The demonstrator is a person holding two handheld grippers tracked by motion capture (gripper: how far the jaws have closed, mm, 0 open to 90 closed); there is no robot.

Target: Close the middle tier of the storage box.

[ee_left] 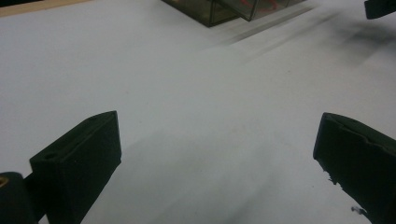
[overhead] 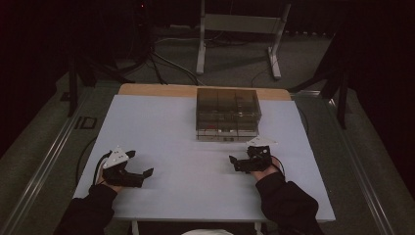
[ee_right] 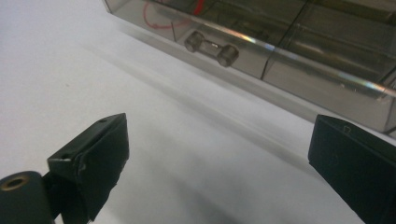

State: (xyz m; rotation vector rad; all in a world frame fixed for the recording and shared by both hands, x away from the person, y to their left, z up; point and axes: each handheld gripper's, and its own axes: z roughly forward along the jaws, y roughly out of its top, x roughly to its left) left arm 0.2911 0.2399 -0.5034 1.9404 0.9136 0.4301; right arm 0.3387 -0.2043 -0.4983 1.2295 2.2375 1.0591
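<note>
A stack of smoked clear plastic compartment boxes (overhead: 227, 113) stands at the middle back of the white-covered table (overhead: 181, 147). My left gripper (overhead: 139, 164) rests on the table at the front left, open, its jaws wide apart over bare sheet (ee_left: 217, 135). At the front right my right gripper (overhead: 234, 163) also stands open, a little in front of the boxes and pointing left. In the right gripper view the gripper (ee_right: 219, 135) has nothing between its jaws. The box (ee_right: 289, 46) beyond holds a small glass cylinder part (ee_right: 211, 47) and a red wire loop (ee_right: 161, 16).
A wooden table edge (overhead: 156, 89) shows behind the white sheet. Farther back stand a white metal frame (overhead: 240, 29) and cables on the floor. A box corner (ee_left: 219, 9) and the other gripper's tip (ee_left: 380, 7) sit at the top of the left gripper view.
</note>
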